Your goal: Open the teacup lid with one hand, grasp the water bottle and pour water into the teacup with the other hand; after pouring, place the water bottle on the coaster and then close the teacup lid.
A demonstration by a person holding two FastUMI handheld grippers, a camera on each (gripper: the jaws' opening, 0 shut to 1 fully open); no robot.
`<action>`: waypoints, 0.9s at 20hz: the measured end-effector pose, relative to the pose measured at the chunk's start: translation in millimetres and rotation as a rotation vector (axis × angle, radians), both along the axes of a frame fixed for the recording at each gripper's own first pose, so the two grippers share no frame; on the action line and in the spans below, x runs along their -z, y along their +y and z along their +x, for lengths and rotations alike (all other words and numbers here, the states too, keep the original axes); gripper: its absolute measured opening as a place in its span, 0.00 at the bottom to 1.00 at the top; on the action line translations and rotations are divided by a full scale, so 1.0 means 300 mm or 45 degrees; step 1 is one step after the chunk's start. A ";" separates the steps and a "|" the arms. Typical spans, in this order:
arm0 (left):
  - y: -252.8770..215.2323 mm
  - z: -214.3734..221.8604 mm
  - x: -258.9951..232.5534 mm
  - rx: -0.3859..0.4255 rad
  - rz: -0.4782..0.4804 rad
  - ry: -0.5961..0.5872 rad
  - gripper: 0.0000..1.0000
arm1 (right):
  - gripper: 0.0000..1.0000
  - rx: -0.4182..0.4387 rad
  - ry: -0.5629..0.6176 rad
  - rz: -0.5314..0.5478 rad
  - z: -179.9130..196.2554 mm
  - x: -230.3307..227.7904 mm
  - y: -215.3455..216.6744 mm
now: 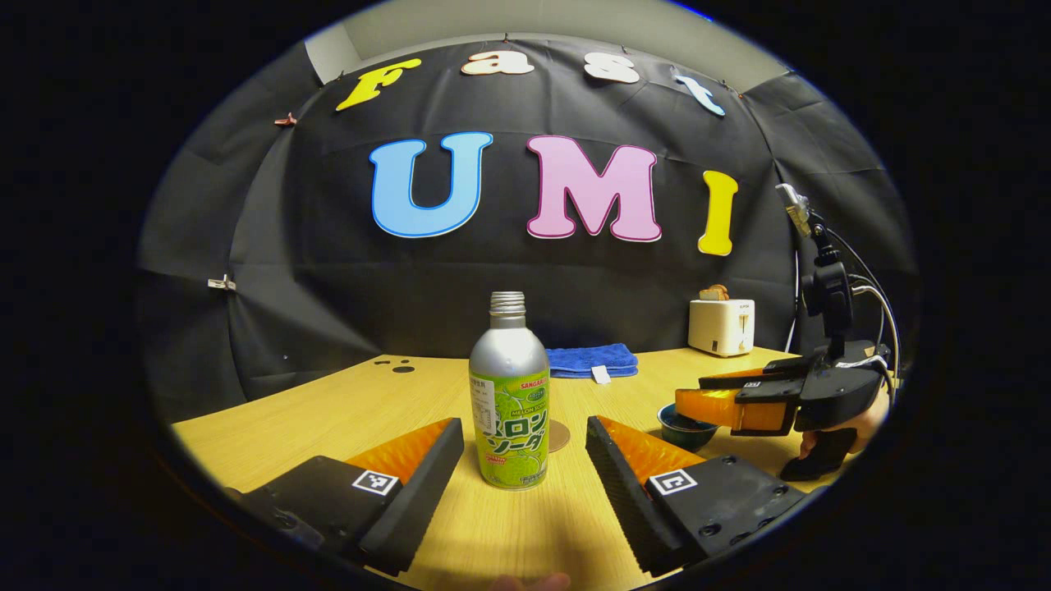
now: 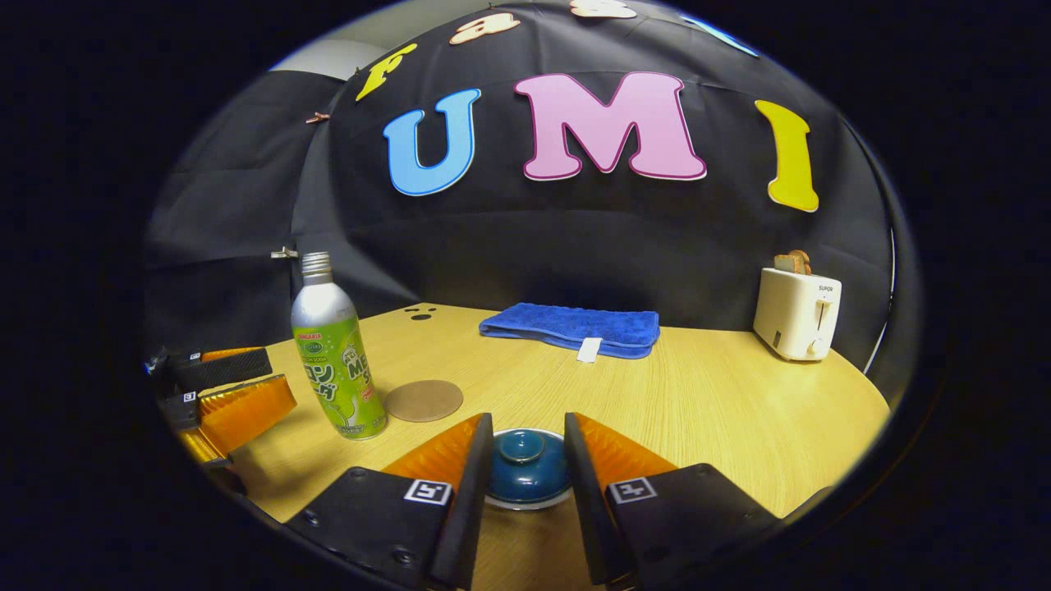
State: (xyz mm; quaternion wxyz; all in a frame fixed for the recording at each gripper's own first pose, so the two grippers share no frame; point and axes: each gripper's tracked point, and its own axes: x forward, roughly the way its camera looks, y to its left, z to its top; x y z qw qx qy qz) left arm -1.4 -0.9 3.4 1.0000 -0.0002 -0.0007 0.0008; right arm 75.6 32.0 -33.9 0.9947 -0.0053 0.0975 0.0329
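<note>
A silver bottle (image 1: 509,394) with a green label and no cap stands upright on the wooden table. My left gripper (image 1: 523,427) is open, one finger on each side of the bottle and apart from it. The round brown coaster (image 2: 424,400) lies just right of the bottle (image 2: 338,361). The blue teacup (image 2: 525,468) has its lid on, with a knob on top. My right gripper (image 2: 527,427) is open and straddles the lid, with gaps to the knob on both sides. That gripper (image 1: 694,392), held by a hand, hovers over the teacup (image 1: 686,427).
A folded blue towel (image 2: 575,328) lies at the back of the table (image 2: 722,402). A white toaster (image 2: 796,312) with bread in it stands at the back right. My left gripper (image 2: 282,376) sits left of the bottle.
</note>
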 end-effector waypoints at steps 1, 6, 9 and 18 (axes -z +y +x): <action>0.000 0.000 0.003 0.000 0.000 0.000 0.95 | 0.45 -0.005 0.001 -0.008 0.003 0.002 0.006; 0.000 0.000 0.002 0.000 0.000 -0.001 0.95 | 0.34 -0.001 -0.002 -0.018 -0.006 -0.001 0.009; 0.001 0.000 0.005 0.000 0.000 -0.002 0.95 | 0.26 0.016 -0.053 0.005 -0.013 -0.022 -0.005; 0.013 0.023 0.006 -0.021 0.001 -0.002 0.95 | 0.31 0.021 -0.225 0.019 -0.128 -0.098 -0.031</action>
